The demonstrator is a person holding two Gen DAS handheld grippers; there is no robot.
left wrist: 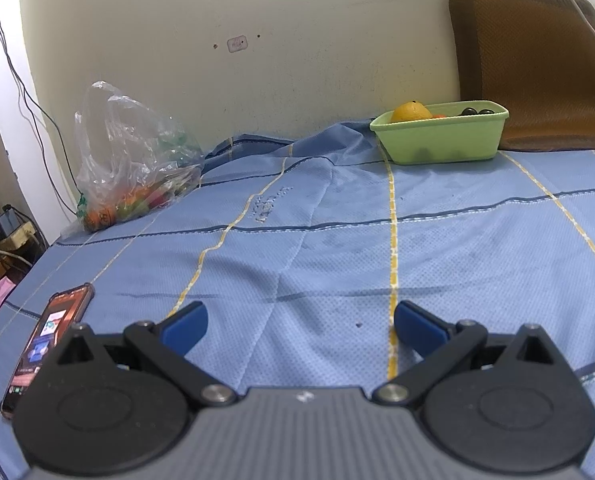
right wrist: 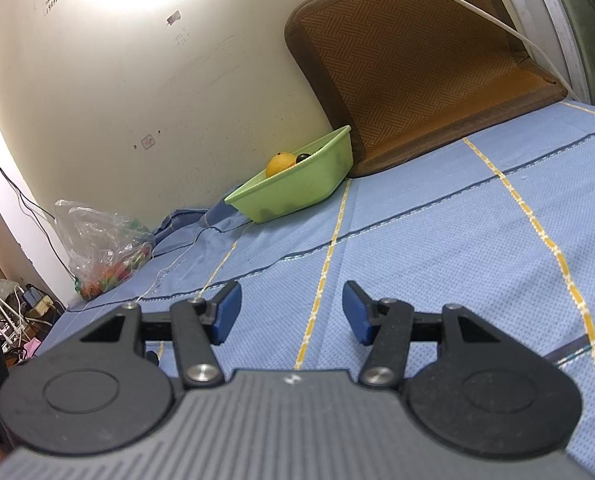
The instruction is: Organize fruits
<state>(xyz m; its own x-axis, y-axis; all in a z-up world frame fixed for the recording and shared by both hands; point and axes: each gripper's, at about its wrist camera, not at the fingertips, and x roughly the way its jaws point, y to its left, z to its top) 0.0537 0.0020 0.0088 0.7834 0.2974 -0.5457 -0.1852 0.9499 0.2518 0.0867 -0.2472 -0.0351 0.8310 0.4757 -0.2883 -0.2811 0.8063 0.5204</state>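
A light green tub (left wrist: 441, 140) (right wrist: 297, 192) stands at the far end of the bed by the wall. An orange (left wrist: 411, 112) (right wrist: 279, 163) and dark round fruits (left wrist: 477, 111) (right wrist: 303, 157) lie in it. At the far left a clear plastic bag (left wrist: 133, 160) (right wrist: 97, 248) holds several colourful fruits. My left gripper (left wrist: 300, 328) is open low over the blue sheet, with nothing between its blue pads. My right gripper (right wrist: 291, 312) is open too, also empty, well short of the tub.
A blue sheet (left wrist: 337, 240) with yellow stripes covers the bed. A phone (left wrist: 43, 344) lies near the left edge beside my left gripper. A brown woven cushion (left wrist: 533, 60) (right wrist: 417, 60) leans on the wall behind the tub. Cables and clutter sit off the bed's left side.
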